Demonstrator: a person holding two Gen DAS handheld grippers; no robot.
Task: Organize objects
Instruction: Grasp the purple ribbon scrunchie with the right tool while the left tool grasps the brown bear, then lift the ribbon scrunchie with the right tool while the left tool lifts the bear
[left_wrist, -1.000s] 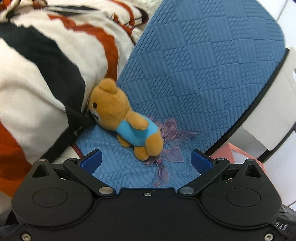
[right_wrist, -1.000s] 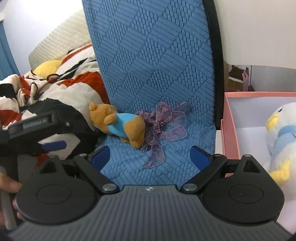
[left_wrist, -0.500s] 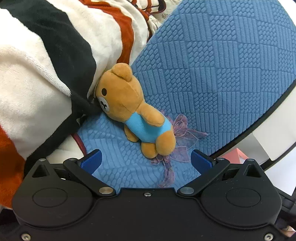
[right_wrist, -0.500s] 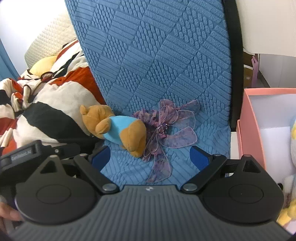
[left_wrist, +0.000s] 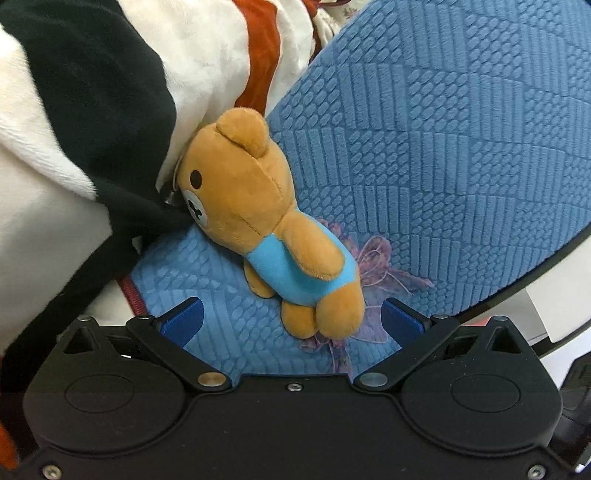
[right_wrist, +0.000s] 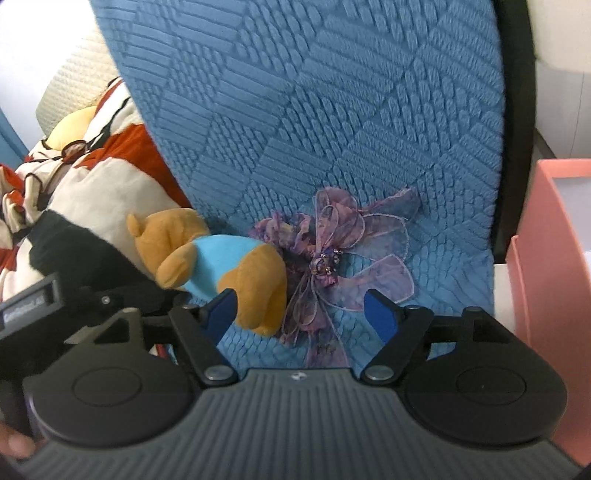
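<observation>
Both grippers have closed in on the blue cushion (left_wrist: 443, 155) since a second ago, so the toys now loom larger in each view. Leftmost, the striped blanket (left_wrist: 92, 129) presses against the head of the plush bear (left_wrist: 266, 229), which lies on its side on the cushion. Spread wide and empty, the left gripper (left_wrist: 291, 319) has its fingers flanking the bear's feet. Next, the purple ribbon bow (right_wrist: 332, 258) lies just beside the bear. Around it the right gripper (right_wrist: 301, 312) is narrowing its fingers, seemingly not yet pinching. Rightmost stands the pink box (right_wrist: 554, 258), probably the destination.
</observation>
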